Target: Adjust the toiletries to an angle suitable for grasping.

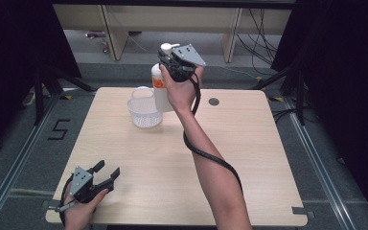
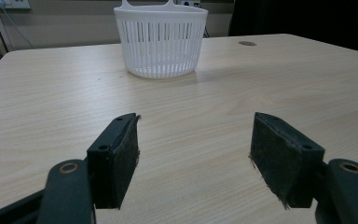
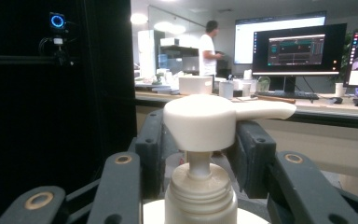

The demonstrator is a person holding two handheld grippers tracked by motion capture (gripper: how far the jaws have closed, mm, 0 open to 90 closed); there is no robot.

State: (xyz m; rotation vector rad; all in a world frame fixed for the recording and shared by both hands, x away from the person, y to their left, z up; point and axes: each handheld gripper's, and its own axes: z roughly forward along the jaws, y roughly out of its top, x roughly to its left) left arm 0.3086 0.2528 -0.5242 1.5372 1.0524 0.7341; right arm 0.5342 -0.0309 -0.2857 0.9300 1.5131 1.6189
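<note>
A white pump bottle point(image 1: 162, 91) with an orange label hangs upright in the air over the far side of the table, just right of a white slotted basket point(image 1: 144, 113). My right gripper point(image 1: 174, 64) is shut on the bottle's top. In the right gripper view the jaws point(image 3: 198, 135) press on both sides of the pump head point(image 3: 205, 119), whose spout points right. My left gripper point(image 1: 108, 168) rests low at the table's near left corner, open and holding nothing. In the left gripper view its jaws point(image 2: 193, 149) stand wide over bare wood, facing the basket point(image 2: 161, 39).
The wooden table point(image 1: 249, 158) has a round cable hole point(image 1: 213, 101) at its far right. A black cable trails from the right gripper down the forearm. Beyond the table, the right gripper view shows desks with monitors point(image 3: 298, 49) and a person point(image 3: 209, 46) standing far off.
</note>
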